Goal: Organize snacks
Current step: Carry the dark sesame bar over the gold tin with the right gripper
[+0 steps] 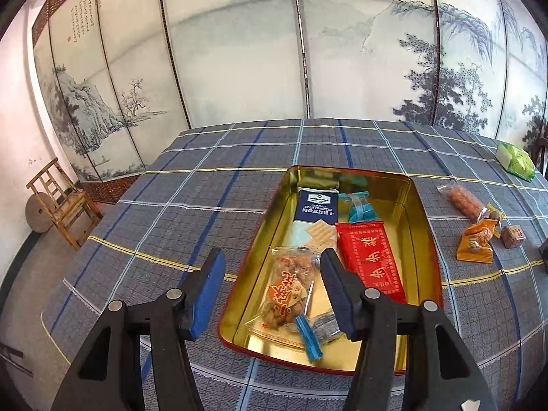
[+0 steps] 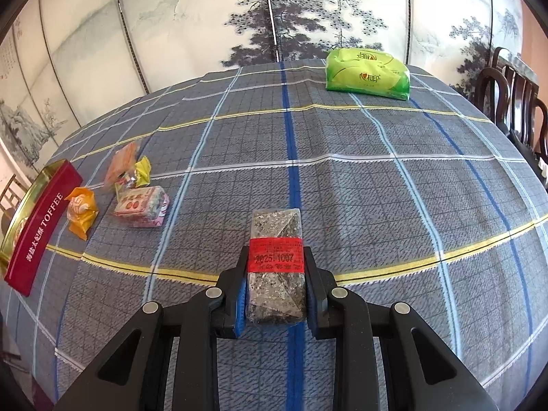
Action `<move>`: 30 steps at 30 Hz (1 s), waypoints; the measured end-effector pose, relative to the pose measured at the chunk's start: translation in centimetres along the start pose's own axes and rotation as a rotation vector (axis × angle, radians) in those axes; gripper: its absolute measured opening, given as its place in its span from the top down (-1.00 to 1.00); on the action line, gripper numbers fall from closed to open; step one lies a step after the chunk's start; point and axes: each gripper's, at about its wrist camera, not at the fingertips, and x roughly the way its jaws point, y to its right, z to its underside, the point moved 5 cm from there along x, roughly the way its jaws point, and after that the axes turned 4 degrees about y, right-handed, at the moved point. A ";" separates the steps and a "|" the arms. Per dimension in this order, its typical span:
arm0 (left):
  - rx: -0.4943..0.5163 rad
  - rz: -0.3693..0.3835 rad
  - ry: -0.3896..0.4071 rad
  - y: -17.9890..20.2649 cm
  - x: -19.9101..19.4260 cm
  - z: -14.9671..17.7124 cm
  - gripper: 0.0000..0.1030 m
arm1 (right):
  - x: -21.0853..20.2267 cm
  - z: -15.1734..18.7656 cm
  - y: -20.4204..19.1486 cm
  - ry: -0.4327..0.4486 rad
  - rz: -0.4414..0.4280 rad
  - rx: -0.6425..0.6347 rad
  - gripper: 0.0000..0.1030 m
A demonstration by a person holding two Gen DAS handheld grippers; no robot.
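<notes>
My left gripper (image 1: 272,287) hangs open over the near end of a gold tin (image 1: 423,239) with red outer walls. Below its jaws, inside the tin, lies a clear bag of brown snacks (image 1: 286,291); the pads do not touch it. The tin also holds a navy cracker pack (image 1: 316,205), a teal packet (image 1: 359,207), a red packet (image 1: 371,260) and a small blue-ended sachet (image 1: 310,337). My right gripper (image 2: 275,284) is shut on a grey speckled bar with a red band (image 2: 275,239), held over the checked cloth. The tin (image 2: 41,222) sits far to its left.
Loose snacks lie right of the tin: an orange packet (image 2: 82,212), a pink-white pack (image 2: 144,209), a clear-wrapped bar (image 2: 123,164) and a small brown cube (image 1: 513,236). A green pack (image 2: 368,73) sits at the far edge. Dark chairs (image 2: 513,102) stand right, a wooden chair (image 1: 61,205) left.
</notes>
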 end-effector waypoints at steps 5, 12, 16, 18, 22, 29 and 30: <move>-0.042 -0.038 0.012 -2.3 0.5 0.6 -0.10 | -0.5 1.0 -2.7 -0.009 -0.058 0.013 0.47; -0.126 -0.078 0.044 -5.9 1.7 1.5 -0.16 | -0.9 2.3 -6.8 -0.028 -0.118 -0.006 0.47; -0.181 -0.068 0.034 -7.7 2.8 1.8 -0.17 | -1.1 2.8 -8.8 -0.044 -0.146 -0.027 0.47; -0.195 -0.082 0.035 -8.3 3.1 1.9 -0.17 | -1.3 3.0 -9.9 -0.049 -0.163 -0.037 0.47; -0.220 -0.082 0.035 -9.2 4.0 1.8 -0.21 | -1.9 2.8 -12.3 -0.052 -0.199 -0.066 0.47; -0.249 -0.082 0.039 -9.6 5.2 2.2 -0.25 | -3.2 1.4 -17.5 -0.039 -0.273 -0.141 0.47; -0.262 -0.067 0.031 -9.7 5.4 2.3 -0.25 | -3.3 1.2 -18.4 -0.037 -0.283 -0.153 0.47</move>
